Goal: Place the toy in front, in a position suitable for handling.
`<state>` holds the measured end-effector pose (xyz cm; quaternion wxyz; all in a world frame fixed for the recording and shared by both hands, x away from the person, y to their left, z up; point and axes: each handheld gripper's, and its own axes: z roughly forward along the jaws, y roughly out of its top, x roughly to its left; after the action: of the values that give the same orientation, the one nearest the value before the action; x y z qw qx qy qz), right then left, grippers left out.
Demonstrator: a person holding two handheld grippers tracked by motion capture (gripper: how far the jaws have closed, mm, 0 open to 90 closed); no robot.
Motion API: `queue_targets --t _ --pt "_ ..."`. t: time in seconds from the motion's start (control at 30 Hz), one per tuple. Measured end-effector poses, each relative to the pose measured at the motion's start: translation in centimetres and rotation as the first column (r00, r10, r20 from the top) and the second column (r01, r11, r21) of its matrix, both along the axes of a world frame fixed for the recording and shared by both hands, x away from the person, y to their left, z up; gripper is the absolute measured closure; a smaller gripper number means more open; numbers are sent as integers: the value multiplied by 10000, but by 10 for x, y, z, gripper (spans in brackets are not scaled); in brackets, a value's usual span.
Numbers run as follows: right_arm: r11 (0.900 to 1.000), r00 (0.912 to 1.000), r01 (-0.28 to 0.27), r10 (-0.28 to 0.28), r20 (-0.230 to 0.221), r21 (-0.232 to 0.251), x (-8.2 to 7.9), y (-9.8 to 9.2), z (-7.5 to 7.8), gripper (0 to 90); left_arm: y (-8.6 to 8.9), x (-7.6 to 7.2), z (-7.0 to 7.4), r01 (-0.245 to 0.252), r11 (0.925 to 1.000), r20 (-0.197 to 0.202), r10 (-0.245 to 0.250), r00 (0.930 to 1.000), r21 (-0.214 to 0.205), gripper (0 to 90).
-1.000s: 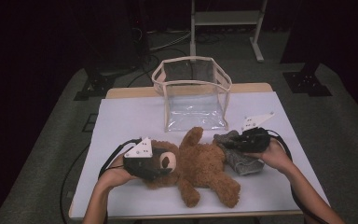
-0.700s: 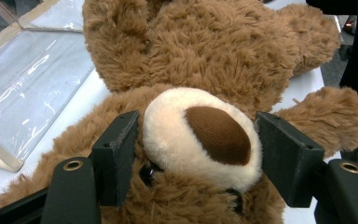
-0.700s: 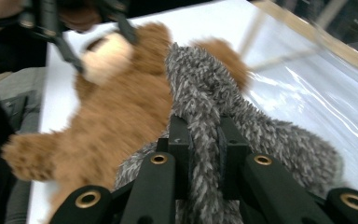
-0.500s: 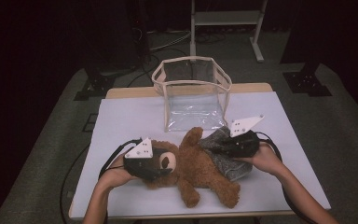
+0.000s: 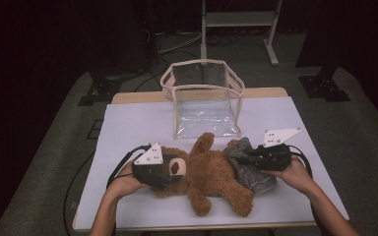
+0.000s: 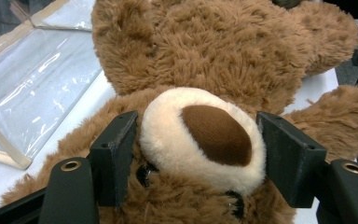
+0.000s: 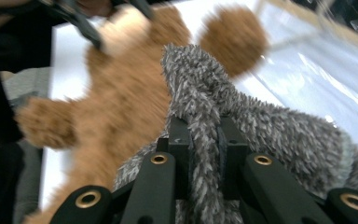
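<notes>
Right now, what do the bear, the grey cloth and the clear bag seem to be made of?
Teddy bear: brown plush, long shaggy pile, with a shorter cream muzzle. Grey cloth: fuzzy knit or fleece, probably, with spiky mottled fibres. Bag: glossy clear plastic, it seems, with beige fabric-like trim.

White-topped table with three things on it

The table (image 5: pixel 128 128) carried a brown teddy bear (image 5: pixel 211 172) lying on its back near the front edge, a grey fuzzy garment (image 5: pixel 251 169) touching the bear's side, and a clear plastic bag (image 5: pixel 204 98) standing open behind them.
</notes>
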<state>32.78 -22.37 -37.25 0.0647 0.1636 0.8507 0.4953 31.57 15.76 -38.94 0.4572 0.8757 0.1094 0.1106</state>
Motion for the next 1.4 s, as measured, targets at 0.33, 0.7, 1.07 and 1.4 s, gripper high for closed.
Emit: queue_targets --t 0.33,0.7,1.07,1.4 --pt "10000 9989 -10 12 -465 44 -3 4 -30 787 0 1 0 -39 10000 27 39 10000 -29 315" --pt "9993 9994 44 -32 -345 361 -13 -10 -19 785 -1 3 -1 -239 9997 49 239 9997 -27 305" --pt "9992 9989 -243 229 -409 -332 -19 -2 -24 785 -2 3 -1 -250 9997 43 250 9997 4 309" --pt "9903 9898 -1353 1364 399 -300 -22 49 8 784 -3 3 0 -287 9995 93 286 9995 134 306"
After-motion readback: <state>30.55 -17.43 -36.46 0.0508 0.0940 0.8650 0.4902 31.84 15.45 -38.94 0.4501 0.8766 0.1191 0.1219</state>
